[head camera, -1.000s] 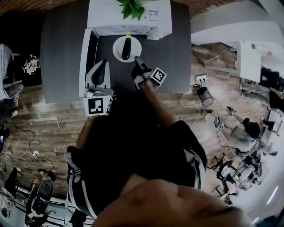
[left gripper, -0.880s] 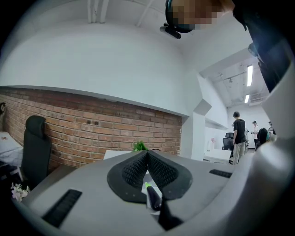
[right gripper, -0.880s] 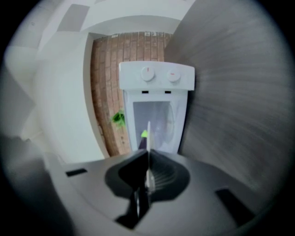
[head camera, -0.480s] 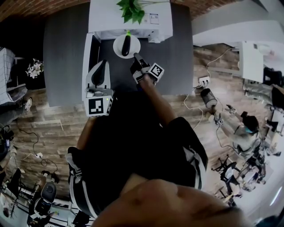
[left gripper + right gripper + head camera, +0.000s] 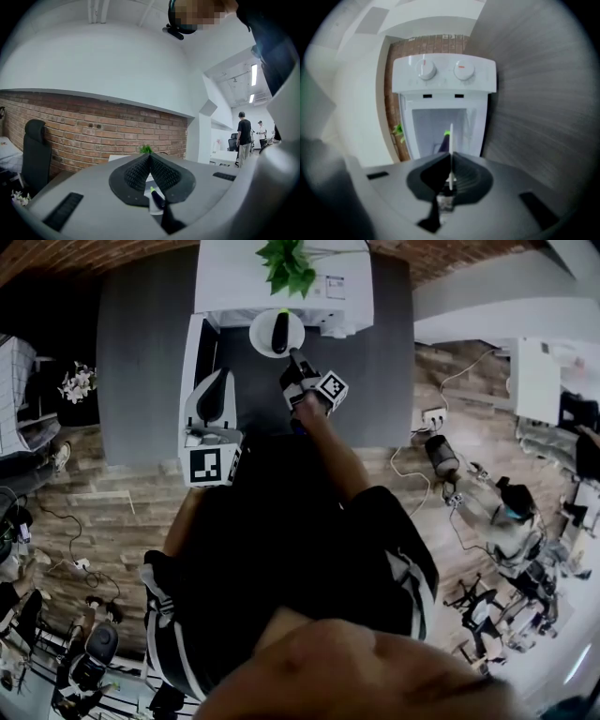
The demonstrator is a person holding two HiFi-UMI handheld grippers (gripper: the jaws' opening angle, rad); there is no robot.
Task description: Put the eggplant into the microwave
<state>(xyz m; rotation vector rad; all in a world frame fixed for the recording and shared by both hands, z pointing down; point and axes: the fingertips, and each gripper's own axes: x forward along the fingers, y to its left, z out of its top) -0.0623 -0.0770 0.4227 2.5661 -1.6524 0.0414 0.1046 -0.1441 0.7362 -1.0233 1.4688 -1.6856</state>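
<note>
A dark purple eggplant (image 5: 279,332) with a green stem lies on a white plate (image 5: 262,335), right at the mouth of the white microwave (image 5: 281,277). My right gripper (image 5: 294,357) is shut on the plate's near rim. In the right gripper view the plate (image 5: 451,136) shows edge-on between the jaws of that gripper (image 5: 451,164), with the eggplant (image 5: 443,144) behind it and the open microwave (image 5: 443,77) cavity beyond. My left gripper (image 5: 217,381) is shut on nothing beside the open door (image 5: 192,362). From the left gripper (image 5: 150,161) the eggplant (image 5: 157,199) shows low, past the jaws.
A green potted plant (image 5: 289,263) stands on top of the microwave. The microwave sits on a dark grey table (image 5: 141,352) against a brick wall (image 5: 93,136). A waste bin (image 5: 442,456) and cables lie on the wooden floor to the right.
My right gripper has carried the plate with the eggplant a little further towards the microwave opening. The left gripper has stayed by the door.
</note>
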